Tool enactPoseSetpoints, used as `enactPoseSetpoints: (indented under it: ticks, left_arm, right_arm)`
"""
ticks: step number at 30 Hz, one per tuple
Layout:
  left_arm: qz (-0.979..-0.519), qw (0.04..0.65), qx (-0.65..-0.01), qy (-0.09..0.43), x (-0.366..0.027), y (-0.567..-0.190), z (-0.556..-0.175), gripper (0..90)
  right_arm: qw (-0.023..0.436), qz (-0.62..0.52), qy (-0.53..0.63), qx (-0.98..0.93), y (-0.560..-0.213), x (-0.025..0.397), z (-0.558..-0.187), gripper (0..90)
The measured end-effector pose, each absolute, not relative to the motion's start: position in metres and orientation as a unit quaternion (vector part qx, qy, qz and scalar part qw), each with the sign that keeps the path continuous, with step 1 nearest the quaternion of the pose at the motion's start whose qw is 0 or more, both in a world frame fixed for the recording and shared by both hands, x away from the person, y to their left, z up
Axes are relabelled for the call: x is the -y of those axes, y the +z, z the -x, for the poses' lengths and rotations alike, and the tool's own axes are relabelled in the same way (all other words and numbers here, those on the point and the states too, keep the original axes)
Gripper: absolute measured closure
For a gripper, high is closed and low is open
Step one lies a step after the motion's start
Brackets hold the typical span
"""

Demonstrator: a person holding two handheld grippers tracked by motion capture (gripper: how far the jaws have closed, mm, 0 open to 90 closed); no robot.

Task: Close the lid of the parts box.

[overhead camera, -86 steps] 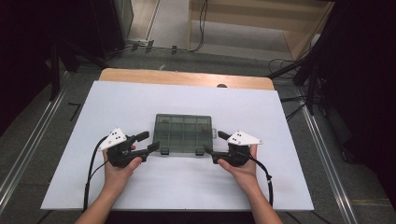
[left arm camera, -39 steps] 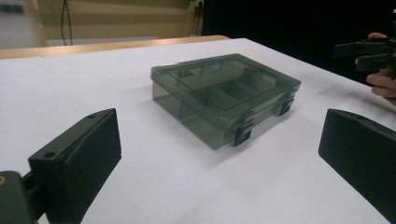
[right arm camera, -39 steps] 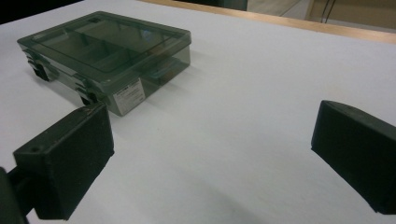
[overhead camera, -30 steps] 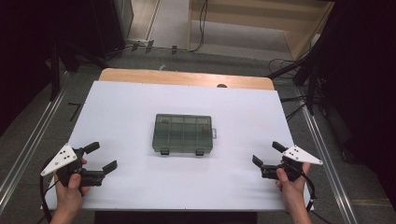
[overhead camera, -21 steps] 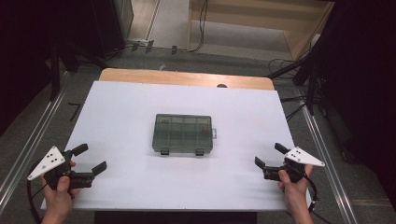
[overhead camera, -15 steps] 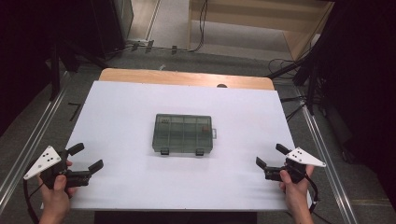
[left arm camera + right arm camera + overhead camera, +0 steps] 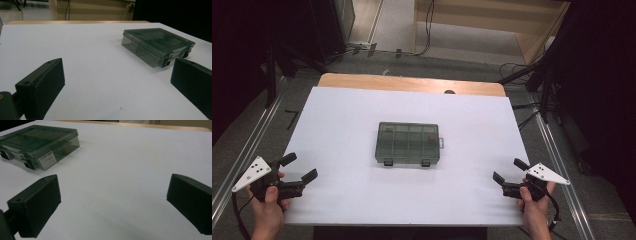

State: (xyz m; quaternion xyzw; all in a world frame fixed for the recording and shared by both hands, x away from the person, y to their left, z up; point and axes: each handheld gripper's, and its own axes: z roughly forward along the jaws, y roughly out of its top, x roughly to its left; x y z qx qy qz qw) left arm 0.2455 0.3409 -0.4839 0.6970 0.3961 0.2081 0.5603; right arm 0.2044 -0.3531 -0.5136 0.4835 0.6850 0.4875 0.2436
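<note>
A translucent grey-green compartment box [image 7: 407, 143] lies flat and closed at the centre of the white table [image 7: 342, 125], its two dark latches [image 7: 388, 162] on the 6 o'clock long edge and a small tab at its 3 o'clock end. Its stiff plastic shell looks light and likely smooth, so it may slide under a sideways push; the two short ends offer the firmest purchase, one for each pair of jaws, while the thin lid edge seems a poorer hold. The left gripper [image 7: 301, 171] rests near the table's 8 o'clock corner, jaws spread wide and empty; in the left gripper view the box [image 7: 158, 46] lies ahead toward 1 o'clock. The right gripper [image 7: 508, 171] sits near the 4 o'clock corner, jaws likewise wide apart and empty, well apart from the box [image 7: 40, 142], whose label faces it. Nothing stands between either gripper and the box; a wooden strip [image 7: 412, 83] borders the table at 12 o'clock.
</note>
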Motion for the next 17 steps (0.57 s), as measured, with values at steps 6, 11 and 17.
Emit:
enactPoseSetpoints:
  ticks: [6,11,17]
  left_arm:
    - [-0.689,0.565,-0.404,0.205,-0.3444,-0.4847,-0.2456,0.0]
    - [-0.695,0.559,-0.402,0.206,-0.3418,-0.4854,-0.2466,0.0]
    - [-0.693,0.549,-0.412,0.222,-0.3401,-0.4845,-0.2462,0.0]
  right_arm:
    - [0.238,-0.487,0.483,-0.687,-0.5155,0.3521,-0.2072,0.0]
    - [0.235,-0.488,0.483,-0.688,-0.5158,0.3530,-0.2082,0.0]
    - [0.227,-0.494,0.478,-0.690,-0.5166,0.3525,-0.2109,0.0]
